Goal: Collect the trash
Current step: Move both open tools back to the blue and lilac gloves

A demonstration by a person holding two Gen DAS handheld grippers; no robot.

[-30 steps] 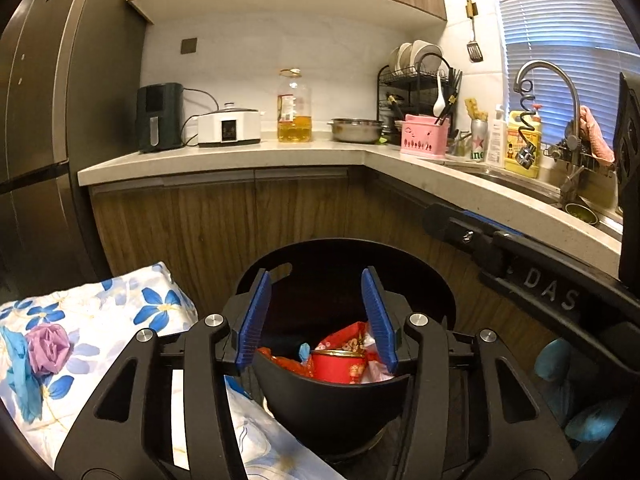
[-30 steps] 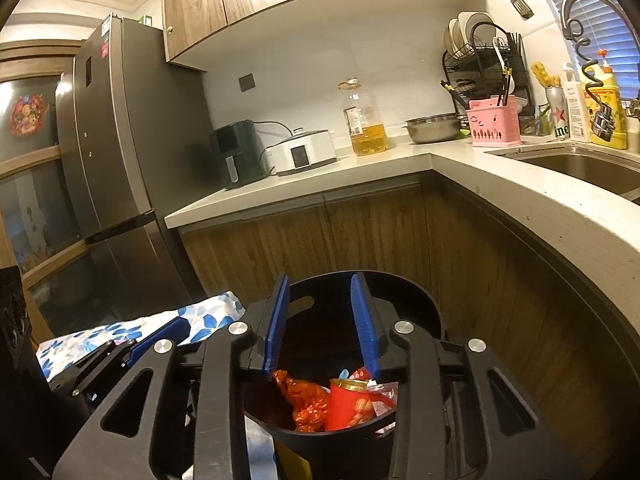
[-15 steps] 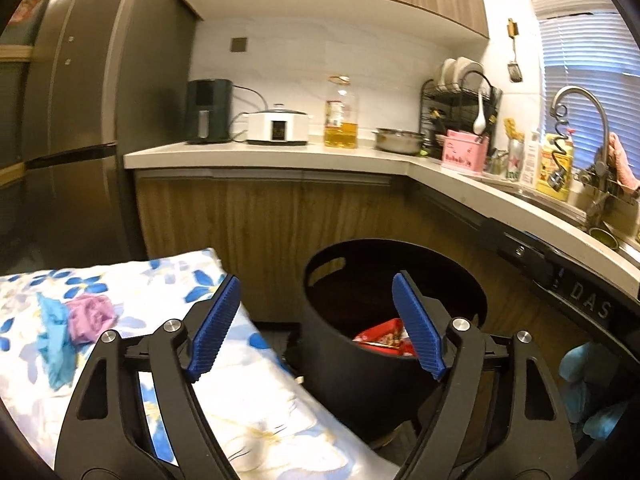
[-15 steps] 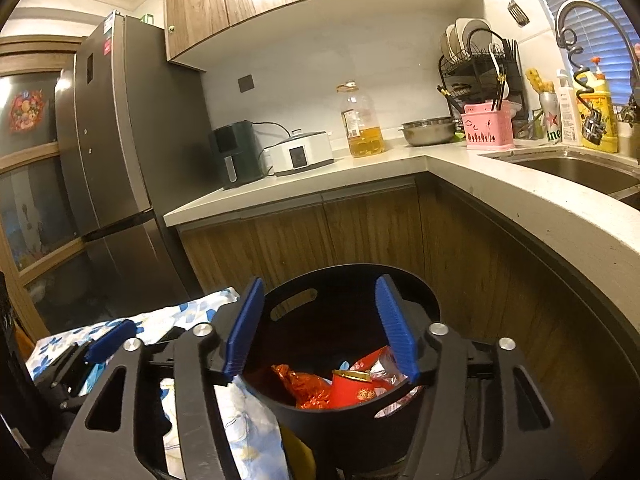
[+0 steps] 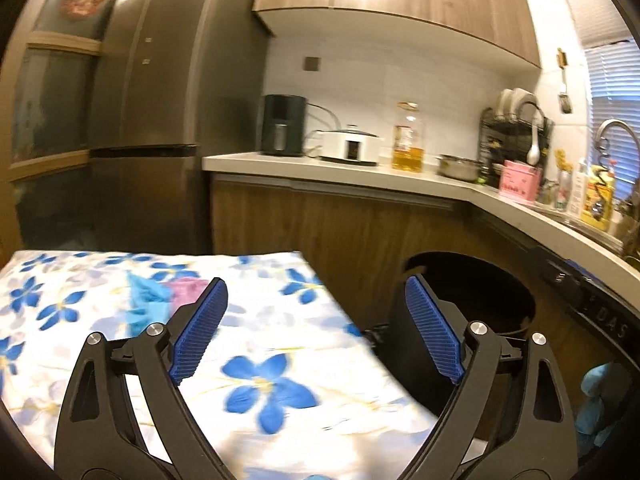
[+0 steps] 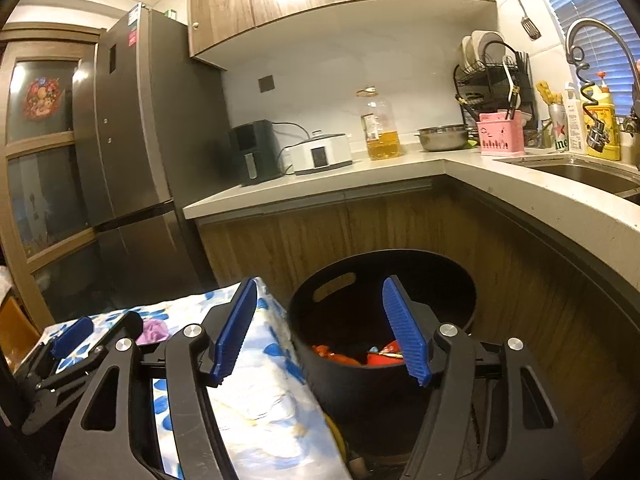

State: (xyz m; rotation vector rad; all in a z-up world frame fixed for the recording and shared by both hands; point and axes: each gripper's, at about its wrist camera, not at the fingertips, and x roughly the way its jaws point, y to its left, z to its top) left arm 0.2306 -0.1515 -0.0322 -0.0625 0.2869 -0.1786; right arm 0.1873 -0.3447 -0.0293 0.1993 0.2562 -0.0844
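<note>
Both grippers had swung away from the black bin [image 6: 384, 320] toward the flowered cloth [image 5: 280, 360], their jaws opening with nothing between them: the left gripper [image 5: 316, 334] stood wide over the cloth, the right gripper [image 6: 320, 330] half over the bin's rim. Red wrappers [image 6: 340, 356] already lay in the bin. On the cloth, well ahead of the left gripper, sat a blue scrap [image 5: 146, 306] touching a purple wad [image 5: 186, 290]. Both looked light, soft and crushable; pinching each across its bulk seemed safest.
</note>
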